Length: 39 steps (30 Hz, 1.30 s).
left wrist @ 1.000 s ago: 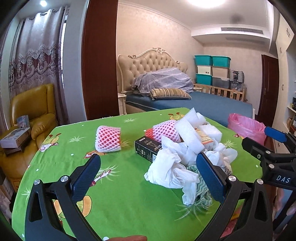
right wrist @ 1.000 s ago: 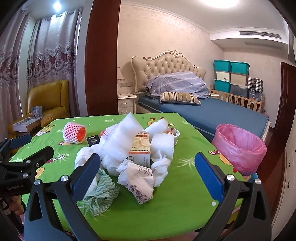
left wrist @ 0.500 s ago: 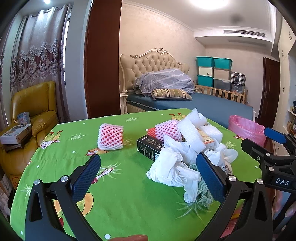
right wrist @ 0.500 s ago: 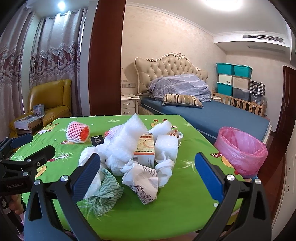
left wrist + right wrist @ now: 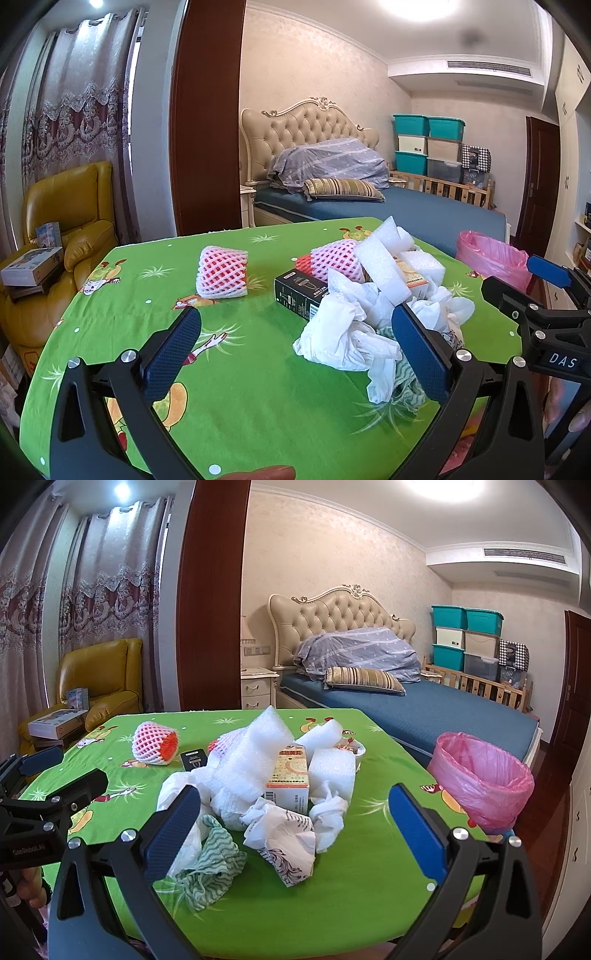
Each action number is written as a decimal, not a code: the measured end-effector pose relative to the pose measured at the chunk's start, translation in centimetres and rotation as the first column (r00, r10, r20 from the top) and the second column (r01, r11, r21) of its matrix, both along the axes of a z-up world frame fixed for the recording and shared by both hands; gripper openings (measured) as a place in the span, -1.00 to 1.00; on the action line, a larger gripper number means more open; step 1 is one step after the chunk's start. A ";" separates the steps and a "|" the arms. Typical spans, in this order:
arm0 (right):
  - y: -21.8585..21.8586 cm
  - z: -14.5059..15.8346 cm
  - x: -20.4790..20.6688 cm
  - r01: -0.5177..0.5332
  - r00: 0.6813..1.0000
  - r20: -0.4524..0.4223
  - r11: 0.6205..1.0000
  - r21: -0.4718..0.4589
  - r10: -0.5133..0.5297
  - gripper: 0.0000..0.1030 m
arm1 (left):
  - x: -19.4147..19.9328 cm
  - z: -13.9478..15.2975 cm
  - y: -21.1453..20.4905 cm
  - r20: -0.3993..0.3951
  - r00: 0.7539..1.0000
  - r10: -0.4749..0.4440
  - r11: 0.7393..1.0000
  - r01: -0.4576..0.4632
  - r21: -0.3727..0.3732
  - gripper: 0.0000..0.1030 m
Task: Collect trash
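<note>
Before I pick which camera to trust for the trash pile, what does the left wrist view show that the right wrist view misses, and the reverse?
Left only: the long printed side of the black box.
Right only: the front of the yellow carton, the printed crumpled paper and the nightstand.
Both: the green tablecloth, the lone foam fruit net, the white foam and plastic pile, the pink-lined bin, and both grippers open.

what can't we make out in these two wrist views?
- Bin: its base, right wrist view, is behind the table edge; left wrist view, partly behind the right hand-held gripper.
- Black box: print too small; right wrist view shows only one end behind the foam.
- Pile's underside: wrappers cover whatever lies beneath.
- Table's near edge: cut off behind both hand-held grippers.
</note>
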State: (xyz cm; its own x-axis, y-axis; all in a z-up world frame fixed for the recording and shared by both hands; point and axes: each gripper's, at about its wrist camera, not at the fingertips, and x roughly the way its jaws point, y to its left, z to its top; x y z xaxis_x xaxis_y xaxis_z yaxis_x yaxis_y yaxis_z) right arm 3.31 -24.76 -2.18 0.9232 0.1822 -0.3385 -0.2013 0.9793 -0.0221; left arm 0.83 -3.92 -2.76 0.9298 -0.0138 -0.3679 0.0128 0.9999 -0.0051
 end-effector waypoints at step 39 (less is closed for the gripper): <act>0.0 -0.1 0.0 -0.001 1.000 -0.008 1.000 0.004 0.001 0.92 | -0.3 0.2 0.1 0.000 1.000 0.012 1.000 -0.012 -0.018 0.88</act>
